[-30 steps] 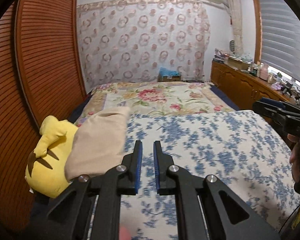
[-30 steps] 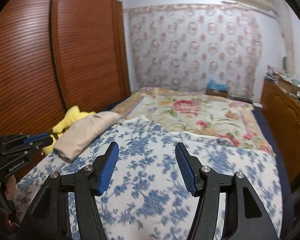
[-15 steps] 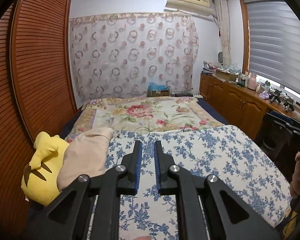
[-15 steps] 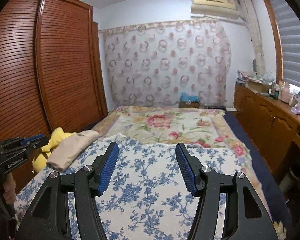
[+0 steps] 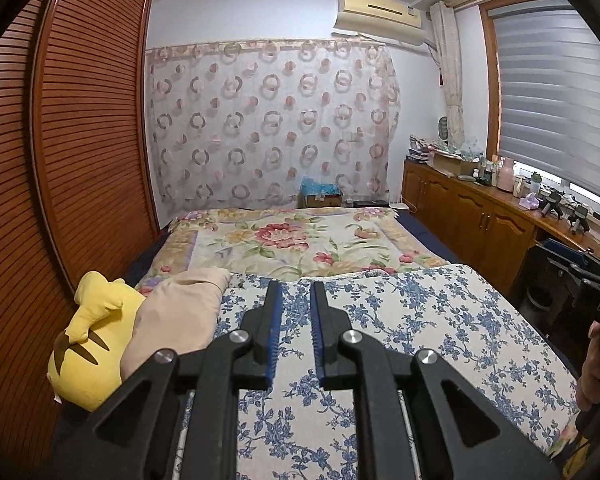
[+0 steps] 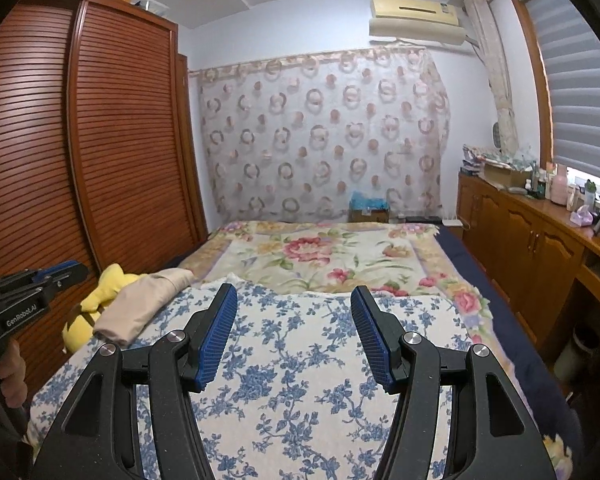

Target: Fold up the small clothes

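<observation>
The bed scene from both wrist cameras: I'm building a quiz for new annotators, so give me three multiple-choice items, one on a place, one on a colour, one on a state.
1. Where does the folded beige garment lie?
A. At the left edge of the bed, against the yellow plush toy
B. On the wooden sideboard
C. Between the right gripper's fingers

2. What colour is the flower print on the near bedspread?
A. Red
B. Blue
C. Green

3. How do the two grippers stand?
A. Both clamp cloth
B. Left gripper wide, right gripper shut
C. Left gripper nearly shut and empty, right gripper open and empty

Answers: 1 A, the garment leans on the toy beside the wardrobe. 2 B, blue blossoms on cream cloth. 3 C, a narrow gap on the left, a wide one on the right, nothing between either.
</observation>
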`<state>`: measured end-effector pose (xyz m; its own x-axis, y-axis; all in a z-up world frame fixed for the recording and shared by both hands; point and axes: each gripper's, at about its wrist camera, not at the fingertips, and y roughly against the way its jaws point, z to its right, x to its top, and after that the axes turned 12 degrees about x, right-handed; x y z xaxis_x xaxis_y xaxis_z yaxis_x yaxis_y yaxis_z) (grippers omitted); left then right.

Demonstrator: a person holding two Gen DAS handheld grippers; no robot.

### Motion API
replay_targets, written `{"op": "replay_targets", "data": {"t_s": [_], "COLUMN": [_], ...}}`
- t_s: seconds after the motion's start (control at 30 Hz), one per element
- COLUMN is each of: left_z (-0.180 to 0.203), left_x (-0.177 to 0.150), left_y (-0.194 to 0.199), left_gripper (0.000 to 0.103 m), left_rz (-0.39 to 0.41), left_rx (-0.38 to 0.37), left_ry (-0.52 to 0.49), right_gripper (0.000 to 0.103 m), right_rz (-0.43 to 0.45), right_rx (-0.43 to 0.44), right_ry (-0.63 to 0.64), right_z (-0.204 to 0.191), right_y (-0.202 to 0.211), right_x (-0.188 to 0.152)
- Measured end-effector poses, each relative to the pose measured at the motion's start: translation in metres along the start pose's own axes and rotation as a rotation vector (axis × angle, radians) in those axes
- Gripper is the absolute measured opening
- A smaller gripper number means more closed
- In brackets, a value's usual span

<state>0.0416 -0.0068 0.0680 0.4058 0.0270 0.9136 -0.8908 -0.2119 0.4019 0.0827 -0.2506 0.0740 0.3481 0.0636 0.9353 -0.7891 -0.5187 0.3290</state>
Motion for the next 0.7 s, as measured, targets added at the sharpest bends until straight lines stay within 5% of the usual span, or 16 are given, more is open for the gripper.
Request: {"op": "replay_targets", "data": {"t_s": [0.7], "left_z": [-0.0046], "left_x": [-0.0011], "left_y": [0.0023], "left_gripper": [0.012], "left_rz": [0.005], "left_rx": [0.005], "left_ry": [0.006], "right_gripper": [0.061], "right_rz": [-0.002], "right_rx": [-0.005], "right_ry": [-0.001], "right_z": [0.0009], "right_y": [0.0021], "right_x": [-0.0033]}}
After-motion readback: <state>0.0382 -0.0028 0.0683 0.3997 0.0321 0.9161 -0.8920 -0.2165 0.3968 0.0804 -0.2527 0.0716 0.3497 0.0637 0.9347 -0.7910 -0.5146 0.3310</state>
